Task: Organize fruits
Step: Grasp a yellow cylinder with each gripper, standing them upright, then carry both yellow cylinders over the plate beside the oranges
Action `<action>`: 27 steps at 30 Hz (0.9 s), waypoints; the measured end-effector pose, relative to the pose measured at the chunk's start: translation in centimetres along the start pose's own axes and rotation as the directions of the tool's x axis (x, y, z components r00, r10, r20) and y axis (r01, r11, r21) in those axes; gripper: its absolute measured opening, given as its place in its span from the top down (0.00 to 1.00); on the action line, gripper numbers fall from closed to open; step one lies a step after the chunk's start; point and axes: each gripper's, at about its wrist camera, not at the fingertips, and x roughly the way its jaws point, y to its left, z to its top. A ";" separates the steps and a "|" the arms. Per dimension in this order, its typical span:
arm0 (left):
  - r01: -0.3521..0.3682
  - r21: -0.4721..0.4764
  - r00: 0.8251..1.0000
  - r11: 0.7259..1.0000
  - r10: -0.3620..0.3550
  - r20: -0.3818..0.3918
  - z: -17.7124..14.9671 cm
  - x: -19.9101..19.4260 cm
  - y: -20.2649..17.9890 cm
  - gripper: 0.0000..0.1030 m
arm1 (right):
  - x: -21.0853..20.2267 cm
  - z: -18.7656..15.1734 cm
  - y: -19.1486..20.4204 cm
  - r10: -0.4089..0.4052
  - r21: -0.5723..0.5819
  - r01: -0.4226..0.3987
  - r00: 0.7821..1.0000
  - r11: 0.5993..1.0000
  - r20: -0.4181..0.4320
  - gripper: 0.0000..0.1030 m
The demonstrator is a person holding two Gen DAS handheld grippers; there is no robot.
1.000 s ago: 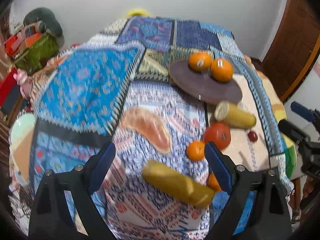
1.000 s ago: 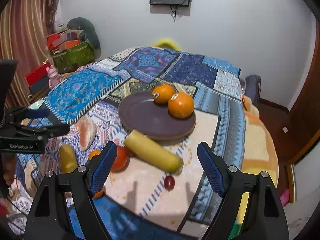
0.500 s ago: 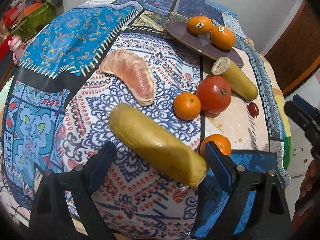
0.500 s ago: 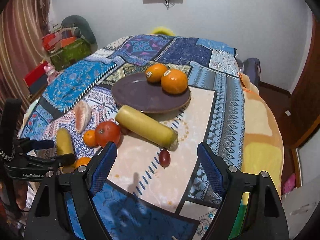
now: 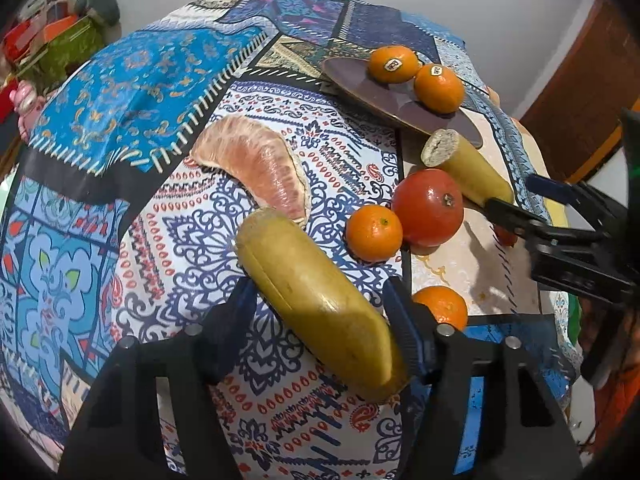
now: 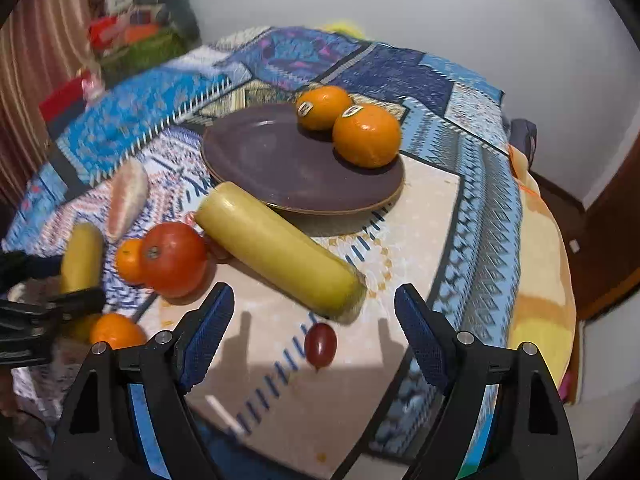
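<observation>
My left gripper (image 5: pixel 320 308) is closing around the near yellow banana piece (image 5: pixel 316 300), which lies on the patterned cloth; both blue pads touch its sides. My right gripper (image 6: pixel 312 308) stands open above a small red grape (image 6: pixel 320 344), close to the end of the second banana piece (image 6: pixel 276 248). A brown plate (image 6: pixel 272 160) behind holds two stickered oranges (image 6: pixel 366 136). A red tomato (image 5: pixel 428 208), a small mandarin (image 5: pixel 374 232) and another mandarin (image 5: pixel 444 306) lie between the two banana pieces. A pink pomelo segment (image 5: pixel 260 168) rests at the left.
The round table's edge (image 6: pixel 532 264) drops off to the right under a blue and orange blanket. Boxes and bags (image 5: pixel 52 40) are stacked at the far left by the wall. A wooden door (image 5: pixel 576 92) stands at the right.
Both grippers came down toward the table. The left jaws narrowed from wide open onto the near banana piece. The right jaws kept their width.
</observation>
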 end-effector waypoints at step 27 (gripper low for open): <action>0.025 0.037 0.999 0.999 -0.024 -0.030 1.8 0.5 2.0 0.59 | -0.5 1.8 -0.7 0.048 -0.006 -0.048 0.996 0.999 0.077 0.67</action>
